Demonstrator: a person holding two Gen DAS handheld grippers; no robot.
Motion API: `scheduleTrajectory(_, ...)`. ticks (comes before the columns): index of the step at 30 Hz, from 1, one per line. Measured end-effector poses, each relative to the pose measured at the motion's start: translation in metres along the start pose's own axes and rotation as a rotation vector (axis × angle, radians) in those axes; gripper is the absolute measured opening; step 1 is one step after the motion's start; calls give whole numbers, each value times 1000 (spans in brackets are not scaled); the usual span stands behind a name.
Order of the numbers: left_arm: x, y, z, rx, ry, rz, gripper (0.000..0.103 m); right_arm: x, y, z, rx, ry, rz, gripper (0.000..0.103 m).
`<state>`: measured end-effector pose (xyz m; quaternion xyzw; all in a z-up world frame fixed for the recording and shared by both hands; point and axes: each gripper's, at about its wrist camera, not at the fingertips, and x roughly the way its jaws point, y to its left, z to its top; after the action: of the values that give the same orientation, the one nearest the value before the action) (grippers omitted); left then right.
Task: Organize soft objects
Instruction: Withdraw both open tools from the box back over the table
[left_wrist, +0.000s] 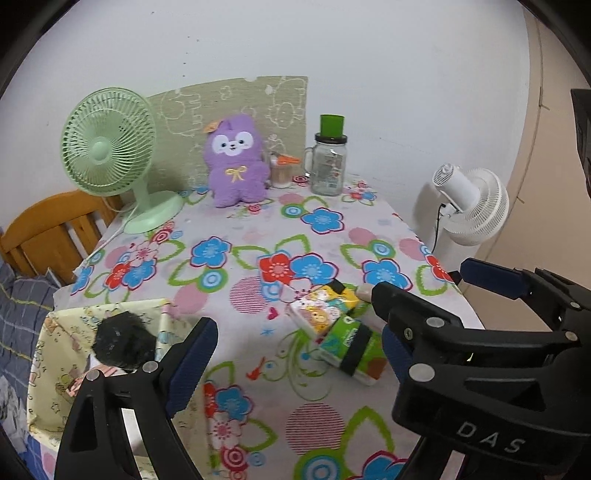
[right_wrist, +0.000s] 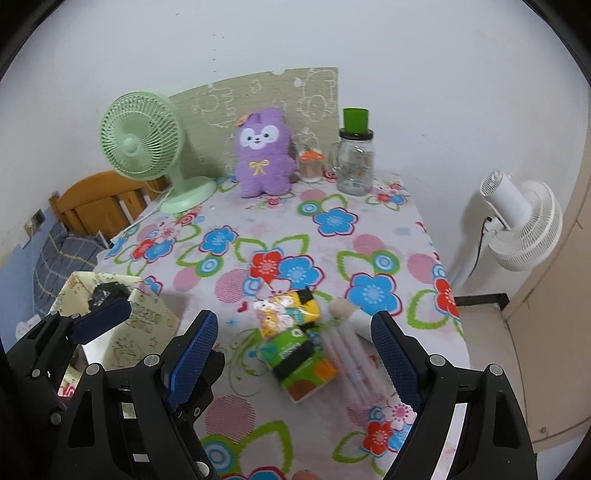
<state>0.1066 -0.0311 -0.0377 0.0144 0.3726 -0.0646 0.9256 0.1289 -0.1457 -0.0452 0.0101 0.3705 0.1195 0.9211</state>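
Both wrist views looked down across a tabletop (right_wrist: 369, 236) draped in a white cloth printed with blue and red flowers. The left claw (left_wrist: 299, 354) stood wide open and empty, its blue-padded fingers (left_wrist: 192, 362) framing the lower centre of the left view. The right claw (right_wrist: 295, 354) likewise stood wide open, gripping nothing.

The nearest task things were two soft tissue packs lying touching each other at lower centre: a yellow-and-white cartoon-printed pack (right_wrist: 286, 312) and, just below it, a green pack crossed by a black band (right_wrist: 299, 363). A blurred bundle of pale pink sticks (right_wrist: 345, 363) lay just to their right. A pale yellow fabric bin with cartoon print (left_wrist: 66, 354) sat at the lower left edge of the tabletop, a black fuzzy object (left_wrist: 123, 341) already inside it. A purple plush animal (left_wrist: 236, 162) sat upright at the upper centre, between a mint-green desk fan (left_wrist: 107, 147) and a clear glass jar with a green cap (left_wrist: 328, 162).

Judged step: approach to a tissue pack. To do it well, one claw should straddle a single pack across its narrow side, close gently so the wrapper only dimples, and avoid catching the neighbouring pack or the cloth. The bin was probably the destination.
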Motion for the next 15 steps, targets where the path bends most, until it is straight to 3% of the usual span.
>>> scheduleTrajectory(15, 32, -17, -2, 5, 60, -31, 92, 21, -32, -7, 32, 49, -20, 87)
